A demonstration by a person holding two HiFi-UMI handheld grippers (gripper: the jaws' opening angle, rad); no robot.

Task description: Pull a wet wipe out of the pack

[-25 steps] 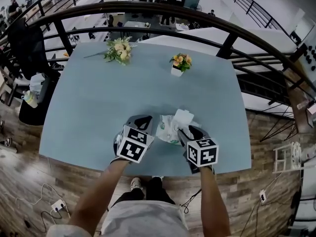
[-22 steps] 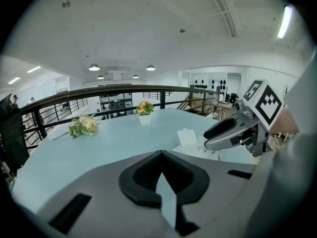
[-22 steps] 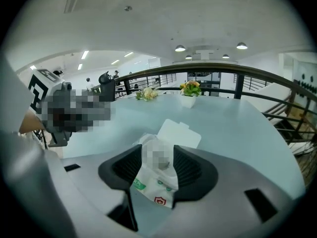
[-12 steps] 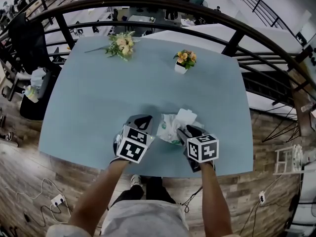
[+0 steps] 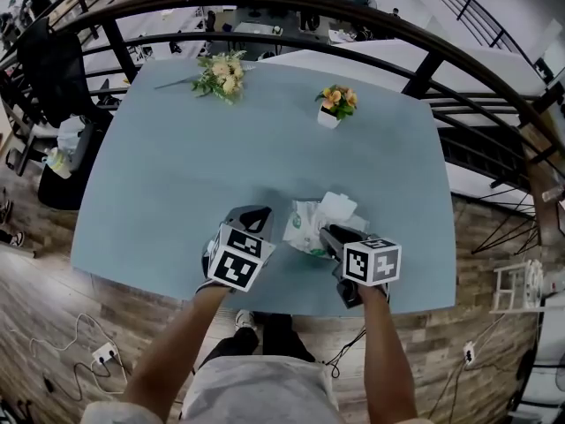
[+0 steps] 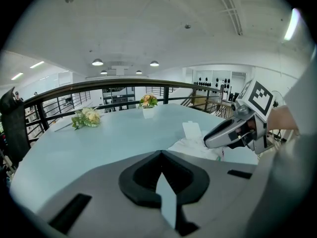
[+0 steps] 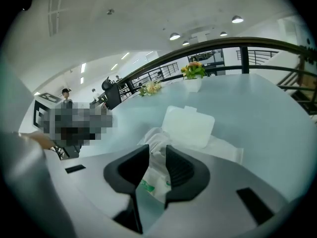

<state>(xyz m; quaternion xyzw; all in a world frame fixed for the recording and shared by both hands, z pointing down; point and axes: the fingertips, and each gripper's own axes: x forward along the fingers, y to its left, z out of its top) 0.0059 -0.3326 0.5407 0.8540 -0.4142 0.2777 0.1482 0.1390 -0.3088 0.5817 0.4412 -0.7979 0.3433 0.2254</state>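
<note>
The wet wipe pack (image 5: 306, 224) lies near the front edge of the blue-grey table (image 5: 177, 175), its white lid (image 5: 339, 208) flipped open. In the right gripper view a white wipe tuft (image 7: 156, 139) sticks up from the pack (image 7: 223, 148) below the lid (image 7: 189, 125). My right gripper (image 7: 157, 148) points down at it; its jaws are closing with the tuft between the tips and a gap still showing. In the head view that gripper (image 5: 330, 236) sits at the pack's right side. My left gripper (image 5: 252, 216) stays just left of the pack, apart from it, its jaws (image 6: 161, 153) shut and empty.
A loose flower bouquet (image 5: 221, 73) lies at the far left of the table and a small white flower pot (image 5: 334, 106) stands at the far middle. A dark curved railing (image 5: 265, 11) rings the far side. The table's front edge runs right under both grippers.
My right gripper has sunk slightly onto the pack and rolled, and its jaws have narrowed around the wipe tuft. The left gripper has kept still.
</note>
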